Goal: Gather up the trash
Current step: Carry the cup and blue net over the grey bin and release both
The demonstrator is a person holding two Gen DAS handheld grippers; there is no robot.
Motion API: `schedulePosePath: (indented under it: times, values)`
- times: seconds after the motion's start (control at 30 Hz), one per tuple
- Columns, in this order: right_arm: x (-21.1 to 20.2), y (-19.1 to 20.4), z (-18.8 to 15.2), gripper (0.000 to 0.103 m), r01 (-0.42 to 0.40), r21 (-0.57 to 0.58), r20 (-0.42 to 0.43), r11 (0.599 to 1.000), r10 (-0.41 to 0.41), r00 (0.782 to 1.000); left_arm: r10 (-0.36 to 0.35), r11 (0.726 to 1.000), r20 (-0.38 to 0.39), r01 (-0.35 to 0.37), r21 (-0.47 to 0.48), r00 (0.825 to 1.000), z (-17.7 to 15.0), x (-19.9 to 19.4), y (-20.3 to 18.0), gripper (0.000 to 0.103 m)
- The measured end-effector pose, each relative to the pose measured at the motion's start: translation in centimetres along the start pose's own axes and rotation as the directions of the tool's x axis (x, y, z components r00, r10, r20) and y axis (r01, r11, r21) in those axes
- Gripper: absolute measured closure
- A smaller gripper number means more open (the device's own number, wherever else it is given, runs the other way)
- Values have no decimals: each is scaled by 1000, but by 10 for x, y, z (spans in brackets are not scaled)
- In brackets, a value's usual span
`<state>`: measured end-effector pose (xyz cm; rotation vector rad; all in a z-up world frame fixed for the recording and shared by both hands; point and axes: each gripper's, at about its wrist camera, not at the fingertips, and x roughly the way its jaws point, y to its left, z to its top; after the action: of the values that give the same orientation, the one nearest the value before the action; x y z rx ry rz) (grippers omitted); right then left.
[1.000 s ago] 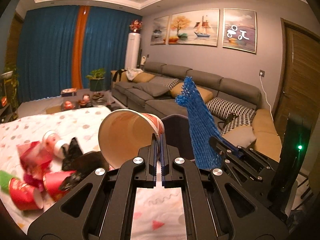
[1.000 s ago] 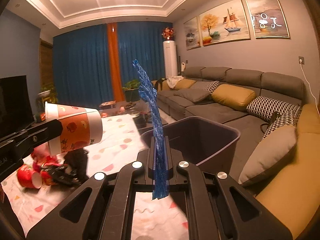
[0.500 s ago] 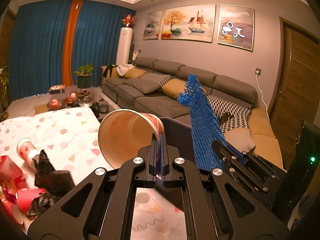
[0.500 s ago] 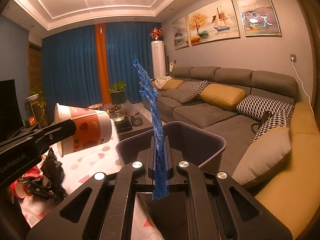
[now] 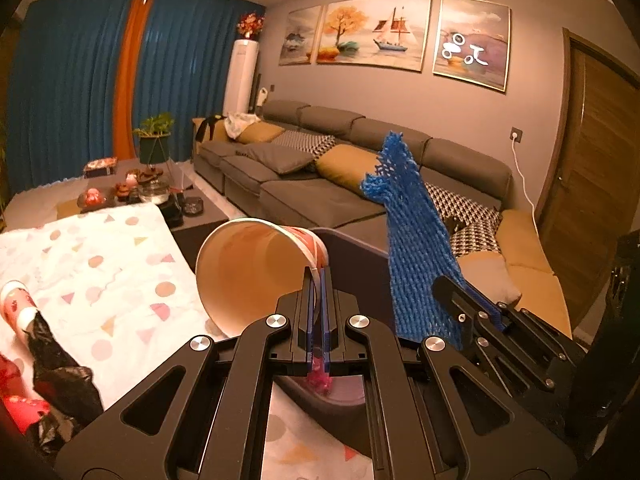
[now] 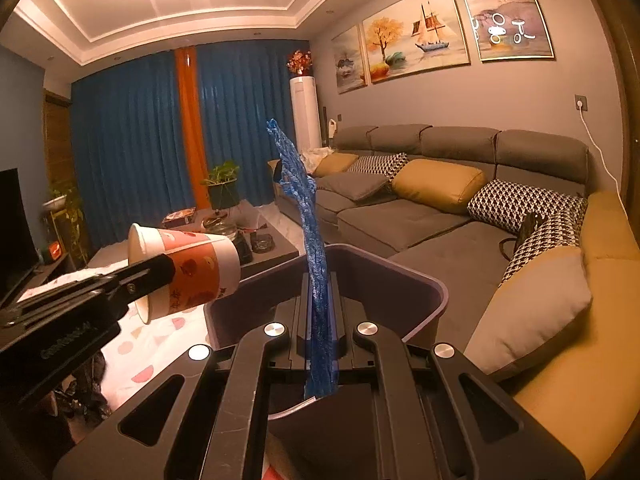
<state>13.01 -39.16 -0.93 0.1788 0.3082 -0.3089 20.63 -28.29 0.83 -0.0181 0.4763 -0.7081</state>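
I can make out embossed lettering on the left tool's body (image 6: 64,350) and characters on the paper cup (image 6: 188,272), neither of them legible.

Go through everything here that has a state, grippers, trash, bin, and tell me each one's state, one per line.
Left gripper: jaws shut on the paper cup's rim.
Paper cup: held on its side, looks empty.
Right gripper: jaws shut on the blue foam net.
Blue foam net: held upright, flattened between the jaws.
Bin: open-topped, no lid, below both grippers.
Black bag: crumpled on the patterned cloth.
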Motion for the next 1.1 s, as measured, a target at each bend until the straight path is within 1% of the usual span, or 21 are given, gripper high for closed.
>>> schedulePosePath:
  times: [0.4,0.8,1.1]
  values:
    - [10,5,-4,96,-11,15,-23,1000,11,1000,-5,1000,-30,4,-4,1000,1,27,-2,101]
    - [14,6,-2,96,-10,25,-34,1000,11,999,-34,999,-52,33,-8,998,0,43,0,100]
    - [19,9,-3,96,-17,25,-47,1000,19,999,-59,998,-67,57,-37,996,0,53,10,100]
